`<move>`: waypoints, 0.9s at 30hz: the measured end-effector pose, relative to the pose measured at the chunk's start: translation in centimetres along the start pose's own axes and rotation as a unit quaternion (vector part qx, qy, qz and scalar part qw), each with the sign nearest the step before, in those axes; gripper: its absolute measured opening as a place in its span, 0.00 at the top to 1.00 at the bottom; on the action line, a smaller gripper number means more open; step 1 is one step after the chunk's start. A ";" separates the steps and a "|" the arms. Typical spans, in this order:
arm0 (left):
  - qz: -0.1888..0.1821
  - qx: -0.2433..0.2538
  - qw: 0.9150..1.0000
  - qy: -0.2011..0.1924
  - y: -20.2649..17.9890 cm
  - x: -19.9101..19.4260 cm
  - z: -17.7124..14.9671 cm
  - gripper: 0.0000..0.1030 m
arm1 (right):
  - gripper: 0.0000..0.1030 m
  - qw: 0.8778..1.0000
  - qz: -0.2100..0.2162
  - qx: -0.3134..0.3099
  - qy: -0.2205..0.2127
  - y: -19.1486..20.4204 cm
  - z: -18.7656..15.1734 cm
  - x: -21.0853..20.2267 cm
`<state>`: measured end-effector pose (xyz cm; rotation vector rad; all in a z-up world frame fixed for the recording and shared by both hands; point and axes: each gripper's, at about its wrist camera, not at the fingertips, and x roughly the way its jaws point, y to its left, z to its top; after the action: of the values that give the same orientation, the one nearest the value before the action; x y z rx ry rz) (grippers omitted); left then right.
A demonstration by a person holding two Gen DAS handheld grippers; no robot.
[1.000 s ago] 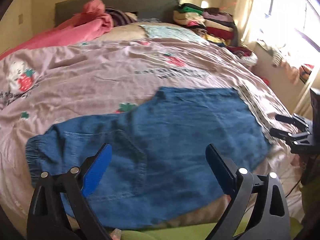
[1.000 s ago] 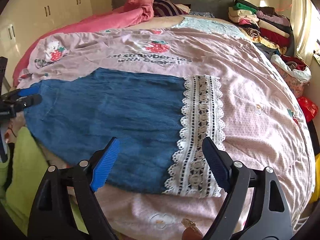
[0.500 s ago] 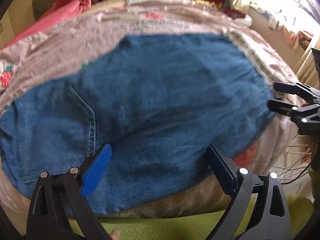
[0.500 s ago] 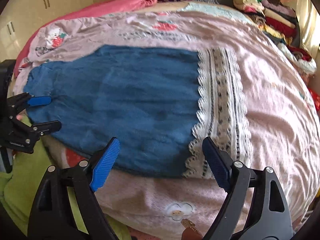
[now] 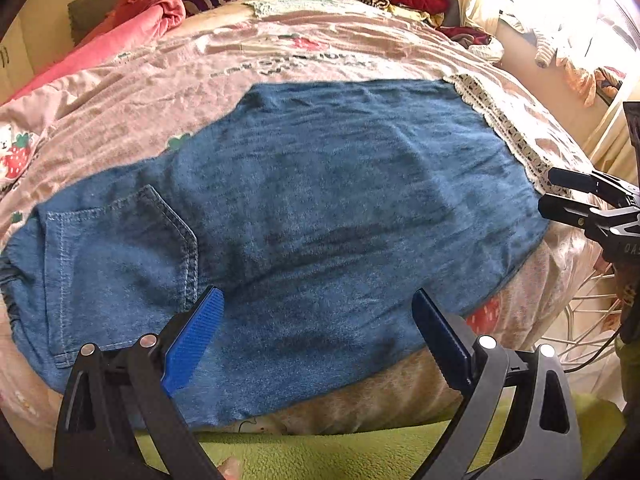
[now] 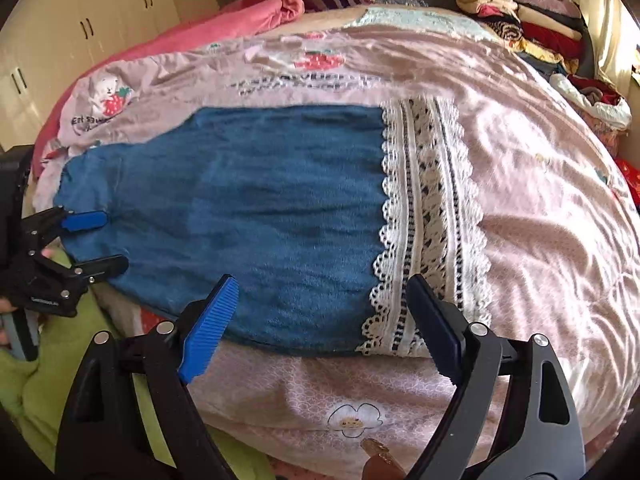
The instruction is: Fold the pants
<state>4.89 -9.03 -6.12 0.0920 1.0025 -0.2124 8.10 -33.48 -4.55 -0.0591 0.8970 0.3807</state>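
Left gripper point(image 5: 316, 308) fingers: spread wide, blue ribbed pads clear of fabric, nothing between them, hovering over the near edge of the blue denim pants point(image 5: 288, 216). Right gripper point(image 6: 320, 300) fingers: also wide and opening a touch more, nothing clamped; the pants' lower edge and white lace cuff point(image 6: 424, 232) lie beyond the tips.

Pants lie flat across the pink strawberry-print bedspread point(image 6: 540, 208), waistband toward the left gripper side, lace hem toward the right.

View differences:
- Left wrist view only: stitched back pocket point(image 5: 120, 264), gathered elastic waist at far left, window glare with a wire rack at right, a fingertip at the bottom edge.
- Right wrist view only: cream wardrobe doors point(image 6: 80, 40), full width of the lace cuff, flower print on the quilt edge point(image 6: 354, 420), and the left gripper seen from the side at the pants' waist end.
- Both: pink crumpled blanket point(image 6: 276, 0), stack of folded clothes point(image 6: 520, 12) by the headboard, lime-green cloth point(image 5: 360, 452) at the bottom.

Writing: bedspread print starts "Eat s…" beside the bear; the central line is too blurred now. Lettering on the gripper bodies is unreadable.

Versus a second ago: left camera is lower and closer, so the denim fills much more of its frame. Right view is nearly unchanged, slightly closer, and the left gripper shows further into it.
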 end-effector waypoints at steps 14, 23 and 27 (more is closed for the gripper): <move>0.005 0.008 0.999 -0.036 -1.2 -2.6 0.9 0.04 | 0.17 0.999 -0.010 -0.001 -0.038 -0.1 1.2 -2.6; 0.005 0.021 0.999 -0.046 -2.3 -3.2 1.6 0.04 | 0.17 0.998 -0.018 0.013 -0.055 -1.4 1.2 -3.7; 0.005 0.024 0.998 -0.052 -2.7 -3.4 2.2 0.04 | 0.15 0.998 -0.020 0.018 -0.063 -2.0 1.1 -4.2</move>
<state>4.37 -11.61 -2.02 0.1282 0.8927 -0.2305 7.29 -36.39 -0.80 -0.0193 0.7776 0.3267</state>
